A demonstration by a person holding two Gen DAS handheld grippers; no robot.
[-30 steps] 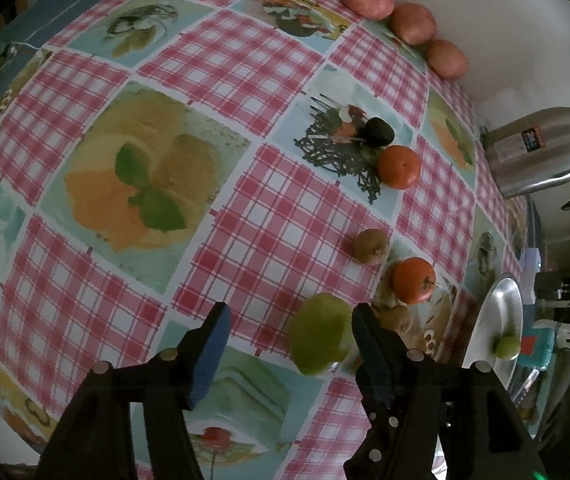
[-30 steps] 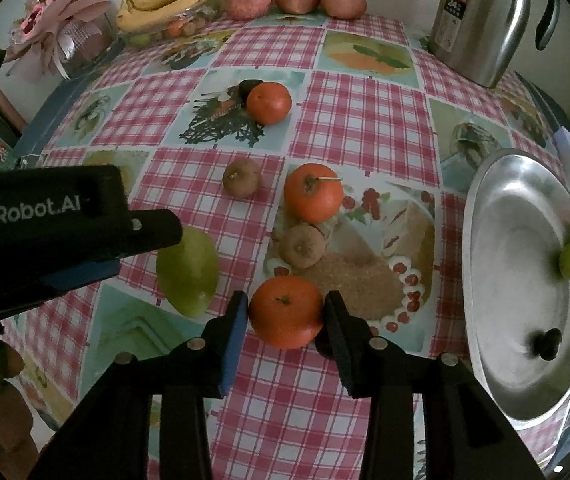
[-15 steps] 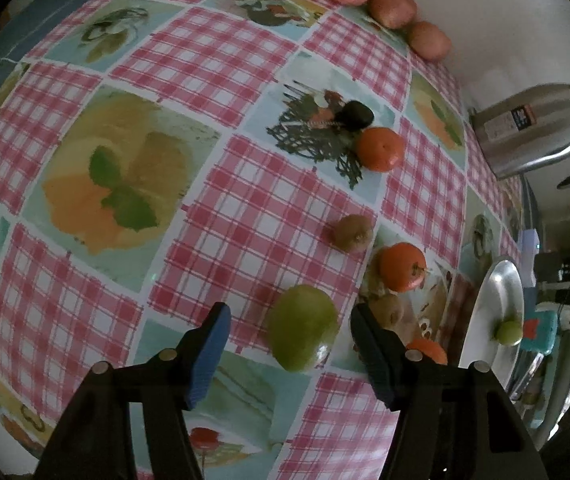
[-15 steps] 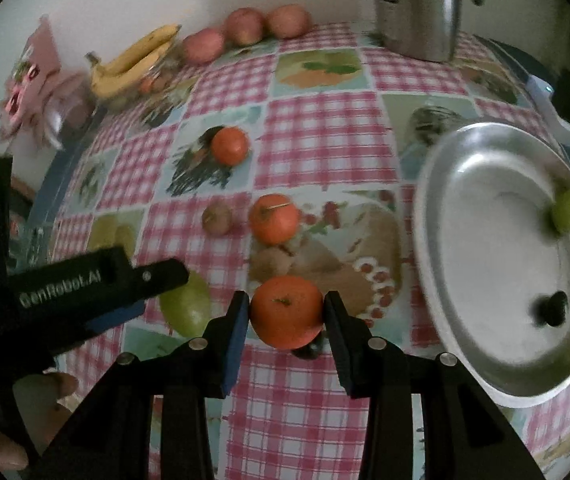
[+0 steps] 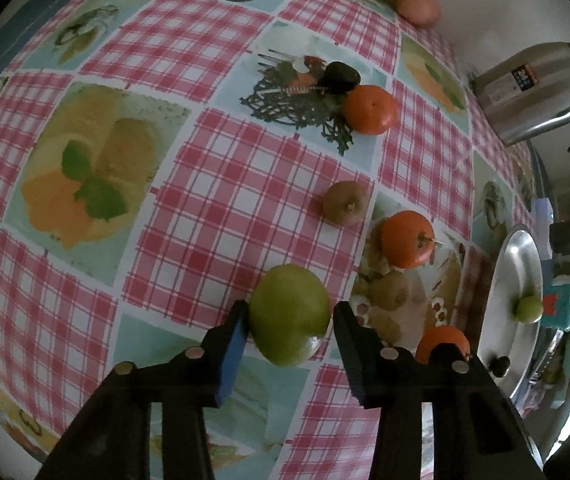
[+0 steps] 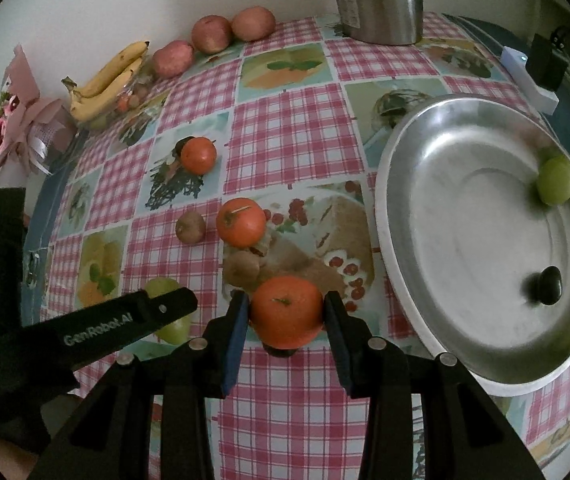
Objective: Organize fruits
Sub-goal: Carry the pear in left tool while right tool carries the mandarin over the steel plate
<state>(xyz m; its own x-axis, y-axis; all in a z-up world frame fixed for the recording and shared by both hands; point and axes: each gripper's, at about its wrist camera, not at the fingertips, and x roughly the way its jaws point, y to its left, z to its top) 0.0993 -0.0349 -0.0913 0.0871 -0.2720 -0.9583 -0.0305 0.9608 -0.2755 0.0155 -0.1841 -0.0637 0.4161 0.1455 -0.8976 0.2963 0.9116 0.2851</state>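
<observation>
Left gripper [image 5: 291,316] has just closed around the green fruit [image 5: 289,314]; right gripper [image 6: 285,312] pinches an orange [image 6: 287,310].

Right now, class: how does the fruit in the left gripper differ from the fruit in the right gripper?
The left gripper, whose jaws have just been closing, brackets a green fruit; the right gripper clamps an orange. The green fruit is oval and looks larger; the orange is rounder, with a stem scar on top. The green fruit seems to sit on the tablecloth; the orange looks lifted above its shadow. Both are whole and unpeeled.
</observation>
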